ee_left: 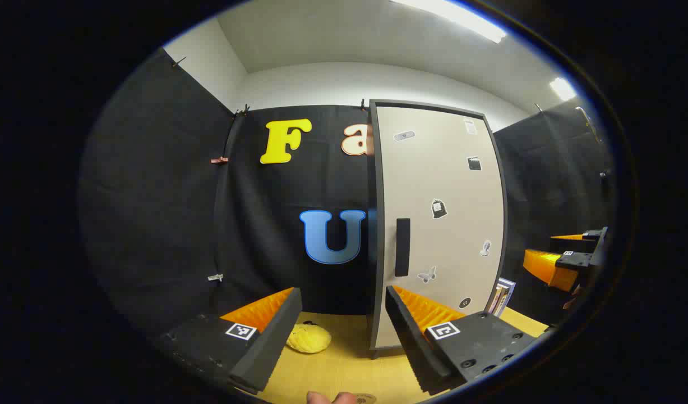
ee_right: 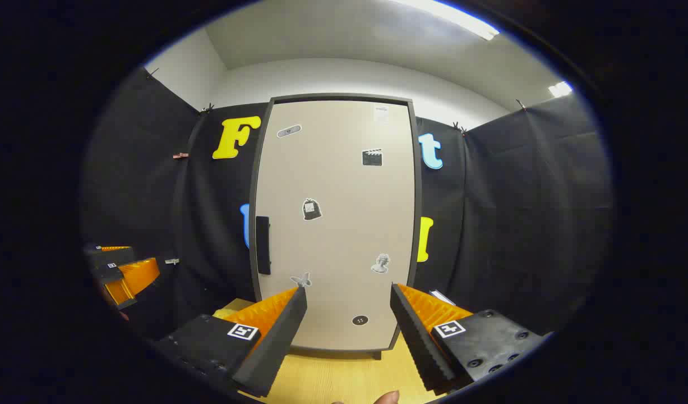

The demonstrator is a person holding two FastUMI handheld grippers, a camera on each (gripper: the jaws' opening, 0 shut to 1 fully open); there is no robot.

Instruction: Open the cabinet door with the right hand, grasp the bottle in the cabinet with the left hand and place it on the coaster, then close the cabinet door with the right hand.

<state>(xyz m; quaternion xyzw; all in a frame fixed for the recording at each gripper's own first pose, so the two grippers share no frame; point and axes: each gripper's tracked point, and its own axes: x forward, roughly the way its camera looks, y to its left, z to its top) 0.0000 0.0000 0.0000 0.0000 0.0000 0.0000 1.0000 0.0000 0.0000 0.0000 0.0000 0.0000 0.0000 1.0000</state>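
Two grippers: both held level above the table (ee_right: 344, 381), both aimed at the shut cabinet
Left gripper (ee_left: 344, 336): fingers spread wide apart, nothing between them; it points at the door's left edge, so the handle (ee_left: 402, 247) sits above the gap; also seen far off at the left rim of the right gripper view (ee_right: 116, 272), apart from the cabinet
Right gripper (ee_right: 349, 336): fingers spread wide, holding nothing; it faces the door (ee_right: 335, 224) squarely, its fingers framing the door's lower part without touching it; seen far off at the right rim of the left gripper view (ee_left: 571, 261), where its jaws gape
Hands: a fingertip (ee_left: 321, 398) shows at the bottom edge below the left gripper; another (ee_right: 386, 397) below the right
Door: closed, flat, with small stickers; the dark upright handle is near its left edge
Bottle: cannot tell; the shut door hides the inside
Coaster (ee_left: 366, 399): a round sliver at the bottom edge, on the table near the left gripper
Yellow lump (ee_left: 309, 338): on the table left of the cabinet, just beyond the left finger
Books (ee_left: 502, 296): upright beside the cabinet's right side
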